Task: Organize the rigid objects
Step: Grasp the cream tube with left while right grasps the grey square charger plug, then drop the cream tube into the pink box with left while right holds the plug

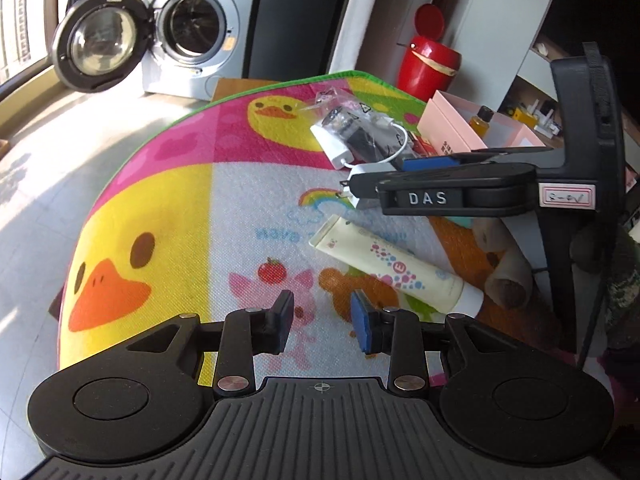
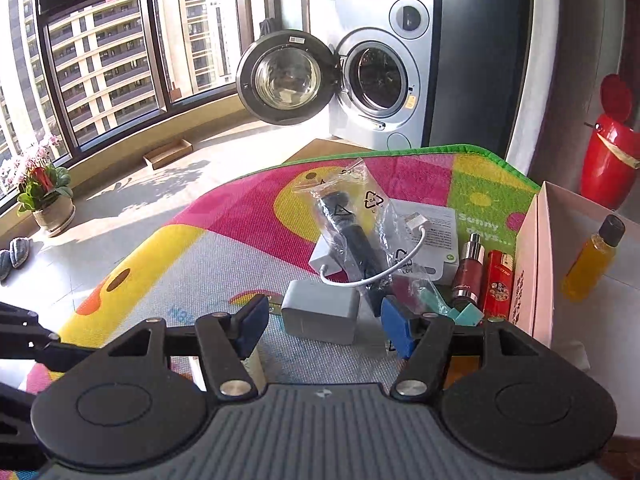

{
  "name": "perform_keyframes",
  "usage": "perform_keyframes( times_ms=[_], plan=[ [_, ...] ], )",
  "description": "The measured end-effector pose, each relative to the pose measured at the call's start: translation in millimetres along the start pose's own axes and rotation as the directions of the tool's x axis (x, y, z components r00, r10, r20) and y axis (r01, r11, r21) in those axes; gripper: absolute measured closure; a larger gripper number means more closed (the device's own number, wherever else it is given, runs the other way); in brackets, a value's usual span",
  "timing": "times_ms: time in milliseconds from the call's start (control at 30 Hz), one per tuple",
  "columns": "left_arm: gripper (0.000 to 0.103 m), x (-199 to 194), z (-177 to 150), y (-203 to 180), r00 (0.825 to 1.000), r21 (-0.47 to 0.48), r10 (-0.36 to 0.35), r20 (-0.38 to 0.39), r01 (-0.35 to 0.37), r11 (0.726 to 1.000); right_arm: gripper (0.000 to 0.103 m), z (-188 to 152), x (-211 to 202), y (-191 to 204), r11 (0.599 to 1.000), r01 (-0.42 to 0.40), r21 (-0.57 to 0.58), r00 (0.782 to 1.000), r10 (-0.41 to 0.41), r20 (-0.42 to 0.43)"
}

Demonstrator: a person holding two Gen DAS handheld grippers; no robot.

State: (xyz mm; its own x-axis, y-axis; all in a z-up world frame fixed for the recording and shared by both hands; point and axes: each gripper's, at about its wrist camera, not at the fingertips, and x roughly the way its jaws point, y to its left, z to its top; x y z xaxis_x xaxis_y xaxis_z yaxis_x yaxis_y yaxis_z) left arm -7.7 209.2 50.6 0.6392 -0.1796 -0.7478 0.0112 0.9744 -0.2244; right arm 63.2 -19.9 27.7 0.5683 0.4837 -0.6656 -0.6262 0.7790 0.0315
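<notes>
My right gripper (image 2: 324,326) is open, its jaws on either side of a white charger block (image 2: 320,316) on the colourful mat (image 2: 160,248); it shows in the left wrist view (image 1: 362,190) too. Behind the block lie a bagged black device (image 2: 352,236), a white cable (image 2: 384,272), a white box (image 2: 432,232), a dark red bottle (image 2: 468,272) and a red lighter (image 2: 498,284). A pink box (image 2: 536,264) holds a yellow bottle (image 2: 592,260). My left gripper (image 1: 322,316) is open and empty above the mat, left of a cream tube (image 1: 396,268).
An open washing machine (image 2: 380,76) stands beyond the mat. A red bin (image 2: 608,160) stands at the right. A potted plant (image 2: 44,196) sits by the window. Shelves (image 1: 532,108) are behind the pink box (image 1: 460,124).
</notes>
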Motion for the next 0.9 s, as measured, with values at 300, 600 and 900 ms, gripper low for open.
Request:
perform_keyframes(
  times_ms=[300, 600, 900],
  plan=[
    [0.068, 14.3, -8.1, 0.6, 0.995, -0.146, -0.091, 0.028, 0.094, 0.985, 0.056, -41.9, -43.1, -4.6, 0.996, -0.045, -0.079, 0.998, 0.042, -0.037],
    [0.068, 51.0, 22.2, -49.4, 0.992, -0.118, -0.119, 0.048, 0.124, 0.985, 0.056, -117.7, -125.7, -59.4, 0.996, 0.09, -0.006, 0.996, -0.09, 0.029],
    [0.067, 54.7, -11.2, -122.7, 1.0, 0.258, -0.029, 0.001, 0.028, 0.966, 0.054, -162.0, -146.5, -112.4, 0.957, 0.282, 0.065, 0.958, -0.284, 0.038]
  ],
)
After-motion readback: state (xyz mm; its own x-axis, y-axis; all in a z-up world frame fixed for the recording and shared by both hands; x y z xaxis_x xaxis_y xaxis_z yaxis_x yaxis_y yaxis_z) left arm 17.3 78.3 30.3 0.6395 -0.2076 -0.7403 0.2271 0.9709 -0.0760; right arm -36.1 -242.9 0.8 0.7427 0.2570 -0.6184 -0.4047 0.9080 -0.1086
